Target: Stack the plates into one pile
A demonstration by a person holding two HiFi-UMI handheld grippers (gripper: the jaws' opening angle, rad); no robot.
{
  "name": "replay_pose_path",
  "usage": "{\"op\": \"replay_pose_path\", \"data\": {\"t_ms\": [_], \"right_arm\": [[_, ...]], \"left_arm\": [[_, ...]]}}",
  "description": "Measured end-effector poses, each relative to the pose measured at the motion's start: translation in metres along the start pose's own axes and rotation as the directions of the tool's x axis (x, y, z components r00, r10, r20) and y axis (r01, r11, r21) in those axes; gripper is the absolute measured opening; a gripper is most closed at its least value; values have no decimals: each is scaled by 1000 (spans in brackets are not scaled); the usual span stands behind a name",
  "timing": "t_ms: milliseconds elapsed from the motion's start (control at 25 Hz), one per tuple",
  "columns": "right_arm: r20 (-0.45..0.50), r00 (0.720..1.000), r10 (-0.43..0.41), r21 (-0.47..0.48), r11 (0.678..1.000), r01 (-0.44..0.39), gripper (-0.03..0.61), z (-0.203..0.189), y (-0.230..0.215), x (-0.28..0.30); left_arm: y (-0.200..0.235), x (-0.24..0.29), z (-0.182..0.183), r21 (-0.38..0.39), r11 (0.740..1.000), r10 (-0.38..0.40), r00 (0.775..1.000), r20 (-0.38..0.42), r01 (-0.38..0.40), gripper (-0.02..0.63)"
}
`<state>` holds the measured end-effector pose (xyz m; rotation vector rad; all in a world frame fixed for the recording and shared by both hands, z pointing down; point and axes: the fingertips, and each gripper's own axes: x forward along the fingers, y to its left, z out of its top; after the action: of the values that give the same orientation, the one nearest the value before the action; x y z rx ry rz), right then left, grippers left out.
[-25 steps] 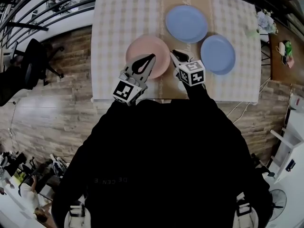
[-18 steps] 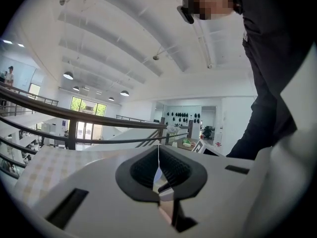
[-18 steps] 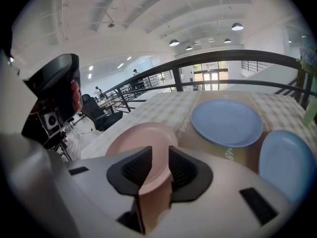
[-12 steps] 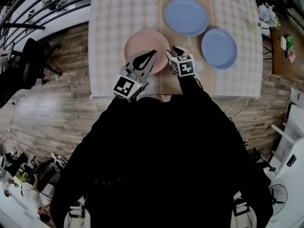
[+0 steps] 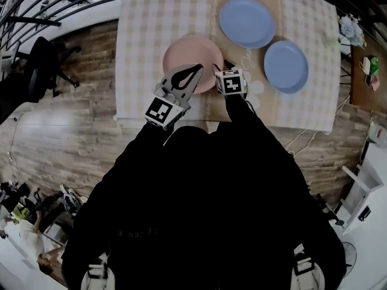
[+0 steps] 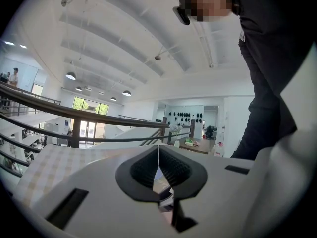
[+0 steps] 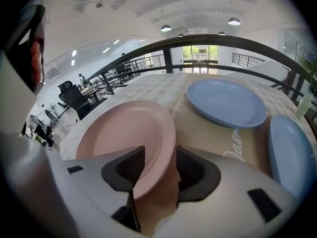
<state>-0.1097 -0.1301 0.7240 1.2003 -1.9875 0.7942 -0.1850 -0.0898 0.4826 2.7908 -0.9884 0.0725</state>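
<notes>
Since the earlier frames the right gripper [image 5: 225,65] has dropped from above the table's near edge to the near-right rim of the round pink plate [image 5: 190,53], tilting nose-down. Its jaws have just been opening and now stand wide apart. In the right gripper view the plate's rim sits between them with no pad pressing, so nothing is gripped. The left gripper [image 5: 195,71] has barely shifted. It hovers over the plate's near-left side, jaws together on nothing. The pink plate lies flat on the checked tablecloth [image 5: 145,41], its right edge over a brown runner [image 5: 253,65]. The two round blue plates, one farther back [image 5: 247,22] and one to the right [image 5: 285,66], lie nearly edge to edge with each other and apart from the pink one. No pile started; this looks like the approach for a first pick. Risks, as judged: only the thin lip is between the jaws, so a shallow bite could let the plate tip or slide out on the lift. A lower jaw that fails to get under the rim may shove the plate across the cloth or snag the cloth.
</notes>
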Motion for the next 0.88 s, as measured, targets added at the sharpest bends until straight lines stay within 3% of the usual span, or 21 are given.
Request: {"op": "replay_pose_path", "data": {"t_ms": [280,480,640,880], "right_arm": [[-32,1000,0,-3,1000,0,204,-12,3,14],[-63,997,-39,-23,999,37,140,-17,-3,16],[-49,999,-20,90,996,25,86,-13,-7,12],[3,999,46,281,959,-45,35,-4,-5,0]], "left_arm": [[4,-3,-11,24,1000,20,1000,-11,-20,20],[4,-7,-14,23,999,32,999,-18,-31,20],[4,-10,-17,32,999,40,999,-26,-39,20],[4,-10,-13,40,998,46,999,-25,-45,20]]}}
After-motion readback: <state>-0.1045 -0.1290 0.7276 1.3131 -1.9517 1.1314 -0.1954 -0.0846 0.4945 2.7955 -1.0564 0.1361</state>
